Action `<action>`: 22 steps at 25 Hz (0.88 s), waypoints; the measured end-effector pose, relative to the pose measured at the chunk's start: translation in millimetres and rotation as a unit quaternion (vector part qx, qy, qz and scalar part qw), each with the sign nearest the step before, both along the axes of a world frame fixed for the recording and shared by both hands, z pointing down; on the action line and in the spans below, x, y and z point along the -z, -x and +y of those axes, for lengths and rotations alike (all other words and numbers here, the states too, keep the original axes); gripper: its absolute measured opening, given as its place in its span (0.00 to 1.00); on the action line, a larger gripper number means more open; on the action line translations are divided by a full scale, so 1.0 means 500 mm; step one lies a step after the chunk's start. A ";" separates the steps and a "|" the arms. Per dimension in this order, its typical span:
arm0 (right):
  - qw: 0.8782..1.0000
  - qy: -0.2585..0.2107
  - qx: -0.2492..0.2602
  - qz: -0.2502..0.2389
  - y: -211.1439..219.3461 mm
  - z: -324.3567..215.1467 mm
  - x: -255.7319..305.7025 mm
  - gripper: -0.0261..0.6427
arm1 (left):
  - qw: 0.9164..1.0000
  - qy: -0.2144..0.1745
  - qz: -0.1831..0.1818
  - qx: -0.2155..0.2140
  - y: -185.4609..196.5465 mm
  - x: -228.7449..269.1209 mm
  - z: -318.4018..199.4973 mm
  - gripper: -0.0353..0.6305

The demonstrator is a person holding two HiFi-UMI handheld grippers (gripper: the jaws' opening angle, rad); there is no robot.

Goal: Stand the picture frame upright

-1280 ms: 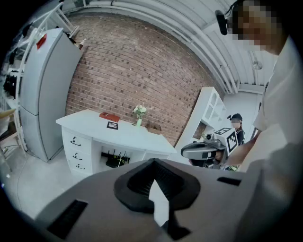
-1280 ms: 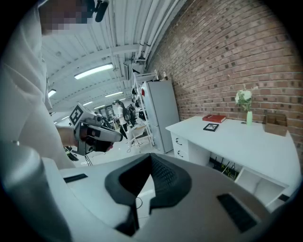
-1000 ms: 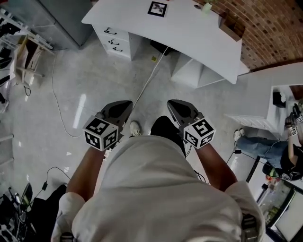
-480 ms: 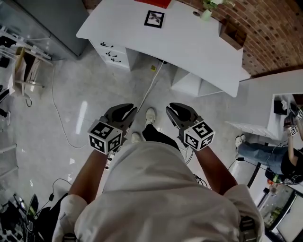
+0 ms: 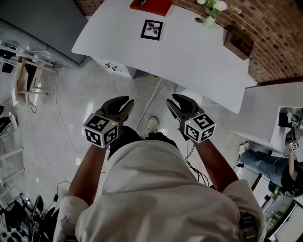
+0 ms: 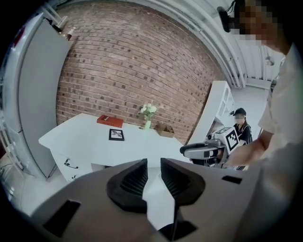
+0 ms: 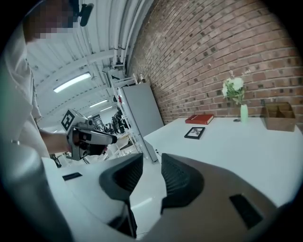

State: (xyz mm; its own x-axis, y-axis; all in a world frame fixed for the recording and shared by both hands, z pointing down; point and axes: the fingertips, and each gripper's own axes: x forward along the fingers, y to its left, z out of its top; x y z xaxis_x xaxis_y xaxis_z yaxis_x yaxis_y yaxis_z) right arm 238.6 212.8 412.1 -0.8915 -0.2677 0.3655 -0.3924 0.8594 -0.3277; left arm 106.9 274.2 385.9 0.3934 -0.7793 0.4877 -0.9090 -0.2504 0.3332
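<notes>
The left gripper (image 5: 127, 105) and right gripper (image 5: 171, 102), jaws apart and empty, have just been opening over open floor (image 5: 90, 90), short of the table's (image 5: 199, 61) near edge. The picture frame (image 5: 152, 29) lies flat, well inside that edge.

Probably a red book (image 5: 151, 5), half beyond edge

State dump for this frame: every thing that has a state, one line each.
picture frame: lying flat, face up on the desk, not yet upright
red book: closed, flat
vase: upright, flowers in it
wooden box: upright, open top
drawers: shut
left gripper: open, jaws have just been opening, nothing between them
right gripper: open, jaws have just been opening, nothing between them
</notes>
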 end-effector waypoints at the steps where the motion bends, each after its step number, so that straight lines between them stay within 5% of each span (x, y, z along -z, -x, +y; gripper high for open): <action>1: 1.000 -0.005 -0.001 0.000 0.007 -0.020 0.002 0.19 | 1.000 0.000 -0.001 0.004 0.008 0.001 -0.017 0.19; 11: 0.999 0.001 -0.031 0.021 0.111 -0.161 -0.026 0.22 | 0.999 0.000 0.031 -0.014 0.122 -0.021 -0.171 0.22; 22: 0.989 0.017 -0.134 0.052 0.278 -0.306 -0.049 0.22 | 0.992 0.015 0.053 -0.111 0.330 -0.036 -0.359 0.22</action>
